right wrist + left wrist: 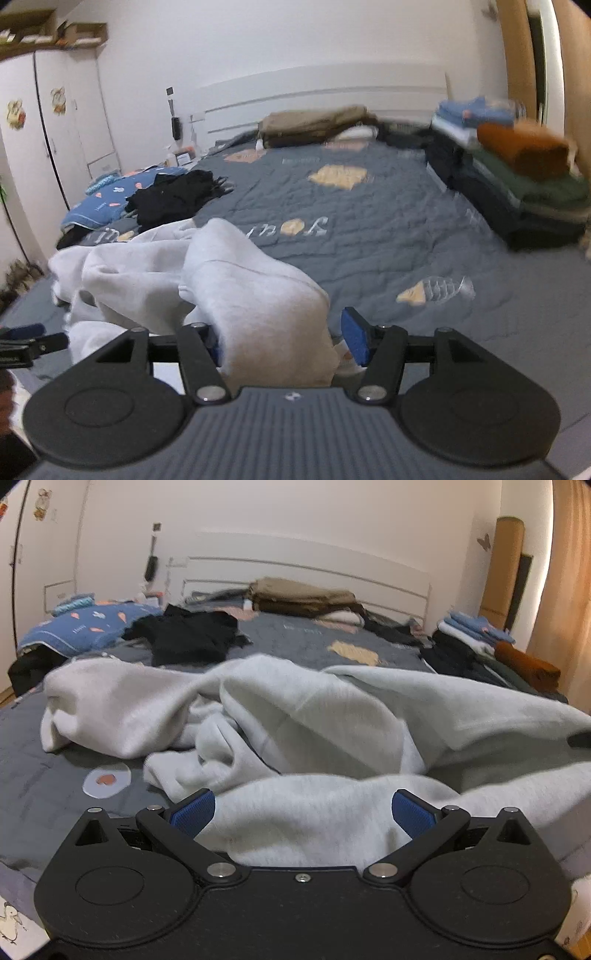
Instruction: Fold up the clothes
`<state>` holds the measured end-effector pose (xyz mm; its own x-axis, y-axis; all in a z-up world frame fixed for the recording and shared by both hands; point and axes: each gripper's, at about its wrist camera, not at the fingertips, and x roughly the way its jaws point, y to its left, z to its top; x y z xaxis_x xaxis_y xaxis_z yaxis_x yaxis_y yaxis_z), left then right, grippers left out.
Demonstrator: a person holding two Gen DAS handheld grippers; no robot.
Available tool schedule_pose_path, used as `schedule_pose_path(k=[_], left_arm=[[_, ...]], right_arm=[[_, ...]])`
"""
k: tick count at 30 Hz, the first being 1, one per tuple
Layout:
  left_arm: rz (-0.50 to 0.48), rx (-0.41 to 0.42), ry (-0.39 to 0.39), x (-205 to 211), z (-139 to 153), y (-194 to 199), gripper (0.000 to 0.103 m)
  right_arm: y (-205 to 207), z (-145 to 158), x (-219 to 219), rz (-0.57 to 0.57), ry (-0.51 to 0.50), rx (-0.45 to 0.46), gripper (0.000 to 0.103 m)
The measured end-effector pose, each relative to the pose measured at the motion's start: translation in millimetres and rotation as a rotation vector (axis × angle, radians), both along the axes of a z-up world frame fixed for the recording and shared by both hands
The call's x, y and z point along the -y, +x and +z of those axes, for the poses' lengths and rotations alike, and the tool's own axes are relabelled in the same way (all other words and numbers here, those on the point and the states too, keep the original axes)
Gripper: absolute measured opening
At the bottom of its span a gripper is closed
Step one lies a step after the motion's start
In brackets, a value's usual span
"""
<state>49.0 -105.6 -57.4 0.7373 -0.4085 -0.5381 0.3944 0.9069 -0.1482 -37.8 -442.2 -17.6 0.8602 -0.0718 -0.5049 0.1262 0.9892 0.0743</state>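
Observation:
A light grey sweatshirt (pixel 295 716) lies crumpled across the near part of the grey quilted bed (pixel 306 635). My left gripper (pixel 303 808) is open, its blue pads wide apart, with a fold of the sweatshirt lying between them. In the right wrist view the sweatshirt (pixel 236 280) bunches up in front of my right gripper (pixel 284 339). Its jaws are open with a thick fold of the cloth between them, not pinched. The left gripper (pixel 26 332) shows at the left edge there.
A black garment (pixel 192 635) lies crumpled at the left of the bed beside a blue patterned pillow (pixel 85 627). Folded brown clothes (pixel 303 598) sit by the headboard. A stack of folded clothes (pixel 517 177) stands at the bed's right side. A wardrobe (pixel 44 147) is at the left.

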Motion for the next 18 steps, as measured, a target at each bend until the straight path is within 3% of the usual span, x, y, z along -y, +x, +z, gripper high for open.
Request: schedule_pose_path(k=[2, 5, 12, 18], left_arm=[[-0.014, 0.001, 0.014, 3.6, -1.6, -0.9, 0.103], [-0.023, 0.017, 0.025, 6.7, -2.1, -3.7, 0.103], [-0.016, 0.026, 0.012, 6.4, 0.1, -5.6, 0.103], [0.033, 0.025, -0.032, -8.9, 6.8, -3.0, 0.103]], right_arm=[[-1.1, 1.2, -8.1, 0.042, -0.041, 0.001, 0.059], [-6.9, 6.7, -14.1, 0.092, 0.0, 0.013, 0.059], [-14.2, 20.1, -37.2, 0.146, -0.025, 0.014, 0.061], [-11.2, 19.2, -81.3, 0.318, -0.035, -0.009, 0.062]])
